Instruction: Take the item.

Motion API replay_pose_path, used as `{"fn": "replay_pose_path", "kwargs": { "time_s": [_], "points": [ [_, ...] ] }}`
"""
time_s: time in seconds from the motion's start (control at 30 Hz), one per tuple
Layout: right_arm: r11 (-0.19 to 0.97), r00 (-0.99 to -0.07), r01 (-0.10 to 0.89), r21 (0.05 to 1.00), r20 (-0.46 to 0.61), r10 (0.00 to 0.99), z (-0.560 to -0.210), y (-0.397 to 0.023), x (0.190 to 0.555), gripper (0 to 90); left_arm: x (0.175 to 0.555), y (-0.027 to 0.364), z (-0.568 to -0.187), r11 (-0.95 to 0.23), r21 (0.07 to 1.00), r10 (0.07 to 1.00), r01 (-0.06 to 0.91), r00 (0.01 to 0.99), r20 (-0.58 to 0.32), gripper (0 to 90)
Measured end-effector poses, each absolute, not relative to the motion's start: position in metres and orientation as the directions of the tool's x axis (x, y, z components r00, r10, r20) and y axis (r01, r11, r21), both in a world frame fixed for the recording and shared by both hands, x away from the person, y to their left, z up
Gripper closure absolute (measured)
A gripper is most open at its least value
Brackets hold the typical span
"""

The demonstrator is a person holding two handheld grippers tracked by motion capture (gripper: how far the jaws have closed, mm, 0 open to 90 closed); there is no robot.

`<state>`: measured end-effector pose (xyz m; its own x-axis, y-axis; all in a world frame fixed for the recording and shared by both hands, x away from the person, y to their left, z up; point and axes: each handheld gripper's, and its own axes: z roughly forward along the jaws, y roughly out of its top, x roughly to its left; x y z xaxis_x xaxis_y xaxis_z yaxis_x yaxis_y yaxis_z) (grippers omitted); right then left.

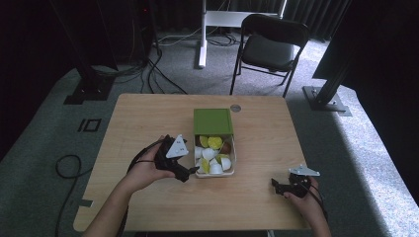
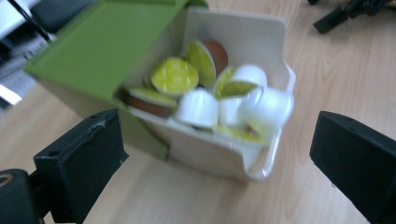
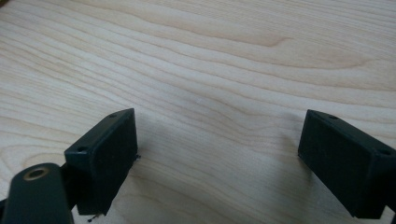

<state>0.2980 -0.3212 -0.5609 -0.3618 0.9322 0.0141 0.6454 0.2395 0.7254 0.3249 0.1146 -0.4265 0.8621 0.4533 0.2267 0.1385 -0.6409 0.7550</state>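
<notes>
Capsule box (image 1: 215, 148) sits mid-table (image 1: 148, 118), green lid (image 1: 212, 121) slid back toward the far edge, white tray end open and facing the person. Coffee capsules (image 2: 198, 107) piled loose inside, white and yellow-green tops, a few brown. Left gripper (image 1: 190, 172) is right at the tray's near-left corner, jaws spread wide, holding nothing; in the left gripper view the tray lies dead ahead between the jaws. Right gripper (image 1: 277, 186) rests well apart, near the table's right front, jaws also wide open over bare wood. Box long axis runs away from the person. Left is clearly the nearer tool, so likely it goes in first.
</notes>
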Motion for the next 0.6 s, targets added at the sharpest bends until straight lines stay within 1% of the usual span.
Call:
{"fn": "replay_pose_path", "kwargs": {
  "time_s": [0.07, 0.23, 0.27, 0.3, 0.33, 0.4, 0.47, 0.53, 0.6],
  "points": [
    [0.239, -0.362, 0.646, 0.725, 0.015, 0.932, -0.561, -0.321, 0.298, 11.5, 0.326, 0.108, -0.423, -0.647, 0.746, 0.451, 0.156, 0.867, 0.210, 3.9],
    [0.239, -0.362, 0.645, 0.725, 0.014, 0.932, -0.561, -0.321, 0.298, 11.5, 0.328, 0.091, -0.422, -0.675, 0.723, 0.420, 0.149, 0.883, 0.209, 4.0],
    [0.239, -0.362, 0.645, 0.725, 0.014, 0.932, -0.561, -0.321, 0.298, 11.5, 0.330, 0.086, -0.424, -0.666, 0.728, 0.384, 0.162, 0.911, 0.149, 6.2],
    [0.239, -0.362, 0.645, 0.725, 0.014, 0.932, -0.561, -0.321, 0.298, 11.5, 0.331, 0.083, -0.424, -0.666, 0.725, 0.375, 0.177, 0.919, 0.121, 11.8],
    [0.239, -0.362, 0.646, 0.725, 0.014, 0.932, -0.561, -0.321, 0.298, 11.5, 0.331, 0.081, -0.425, -0.671, 0.720, 0.365, 0.174, 0.924, 0.117, 17.2],
    [0.239, -0.361, 0.646, 0.725, 0.015, 0.932, -0.561, -0.321, 0.298, 11.5, 0.331, 0.070, -0.429, -0.693, 0.710, 0.321, 0.124, 0.935, 0.150, 18.5],
    [0.239, -0.362, 0.645, 0.725, 0.014, 0.932, -0.561, -0.321, 0.298, 11.5, 0.331, 0.067, -0.431, -0.693, 0.711, 0.313, 0.118, 0.938, 0.150, 18.4],
    [0.239, -0.361, 0.645, 0.725, 0.014, 0.932, -0.561, -0.321, 0.298, 11.5, 0.331, 0.060, -0.435, -0.714, 0.695, 0.281, 0.082, 0.943, 0.177, 18.4],
    [0.239, -0.362, 0.645, 0.725, 0.014, 0.932, -0.561, -0.321, 0.298, 11.5, 0.330, 0.054, -0.440, -0.738, 0.671, 0.250, 0.073, 0.953, 0.172, 18.4]
  ]
}}
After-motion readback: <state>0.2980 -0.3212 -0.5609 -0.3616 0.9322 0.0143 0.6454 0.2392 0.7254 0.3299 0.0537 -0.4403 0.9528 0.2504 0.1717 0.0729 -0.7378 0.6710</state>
